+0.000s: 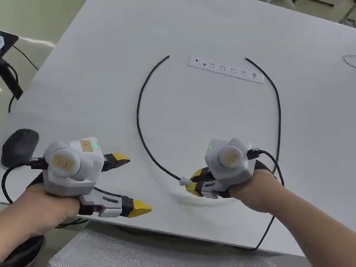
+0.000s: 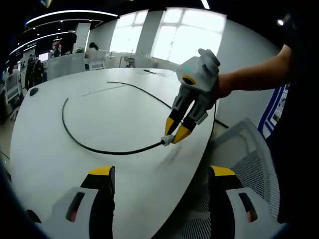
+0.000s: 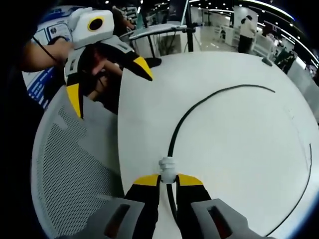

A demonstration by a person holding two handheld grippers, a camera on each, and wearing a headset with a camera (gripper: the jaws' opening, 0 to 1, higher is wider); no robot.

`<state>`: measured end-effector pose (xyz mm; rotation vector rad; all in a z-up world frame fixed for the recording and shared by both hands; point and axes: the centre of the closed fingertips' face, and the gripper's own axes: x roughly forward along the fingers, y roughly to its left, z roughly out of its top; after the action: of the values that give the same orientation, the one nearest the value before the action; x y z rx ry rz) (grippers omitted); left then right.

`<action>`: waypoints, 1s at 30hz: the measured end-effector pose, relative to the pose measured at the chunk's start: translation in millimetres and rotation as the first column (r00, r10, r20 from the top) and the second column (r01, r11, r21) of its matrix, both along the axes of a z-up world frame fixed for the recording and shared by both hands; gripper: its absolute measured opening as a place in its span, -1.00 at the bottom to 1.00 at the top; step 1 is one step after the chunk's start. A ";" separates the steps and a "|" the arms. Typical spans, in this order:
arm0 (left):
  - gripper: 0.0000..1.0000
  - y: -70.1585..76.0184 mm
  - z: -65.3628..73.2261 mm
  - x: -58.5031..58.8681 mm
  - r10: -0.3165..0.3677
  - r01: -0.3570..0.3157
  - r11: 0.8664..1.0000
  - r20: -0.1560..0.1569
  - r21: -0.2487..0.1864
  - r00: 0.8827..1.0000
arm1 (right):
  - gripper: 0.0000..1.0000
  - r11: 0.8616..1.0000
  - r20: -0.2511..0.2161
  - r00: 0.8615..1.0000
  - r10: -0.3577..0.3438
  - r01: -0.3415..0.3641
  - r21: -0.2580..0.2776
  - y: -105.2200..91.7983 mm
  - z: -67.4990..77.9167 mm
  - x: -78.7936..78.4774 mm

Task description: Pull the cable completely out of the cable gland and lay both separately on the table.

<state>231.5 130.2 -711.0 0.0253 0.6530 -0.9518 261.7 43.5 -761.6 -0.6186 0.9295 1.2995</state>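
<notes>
- cable gland (image 1: 183, 181), white, sits right at the fingertips of the right gripper (image 1: 193, 182), pinched between the yellow tips, still threaded on the cable (image 1: 139, 122)
- right gripper view: gland (image 3: 168, 169) pokes out just past the tips (image 3: 168, 180); black cable (image 3: 180, 123) runs forward from it and back between the jaws
- cable curves away from the tips in a big loop over the white table (image 1: 111, 83), passing a power strip (image 1: 225, 69) at the far side
- left gripper (image 1: 133, 183): jaws spread wide, nothing between them, hovers at the near table edge, apart from the gland
- mouse (image 1: 19, 146) behind the left gripper, well apart
</notes>
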 end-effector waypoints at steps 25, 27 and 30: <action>0.38 -46.8 29.2 6.3 -0.191 0.192 0.981 0.097 -0.004 0.977 | -0.88 0.975 0.096 0.971 0.221 -0.221 -0.013 15.1 75.8 -14.6; 0.35 -50.6 30.2 7.3 -0.204 0.205 0.979 0.104 -0.007 0.974 | -0.88 0.972 0.095 0.967 0.234 -0.234 -0.011 15.8 78.7 -16.6; 0.31 -55.2 33.2 8.7 -0.227 0.230 0.973 0.124 -0.008 0.966 | -0.88 0.966 0.101 0.961 0.259 -0.259 -0.013 15.9 79.9 -18.4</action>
<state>240.2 75.0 -677.8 0.1403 0.5332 -1.1708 243.4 59.5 -681.7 -0.8203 0.7824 1.4851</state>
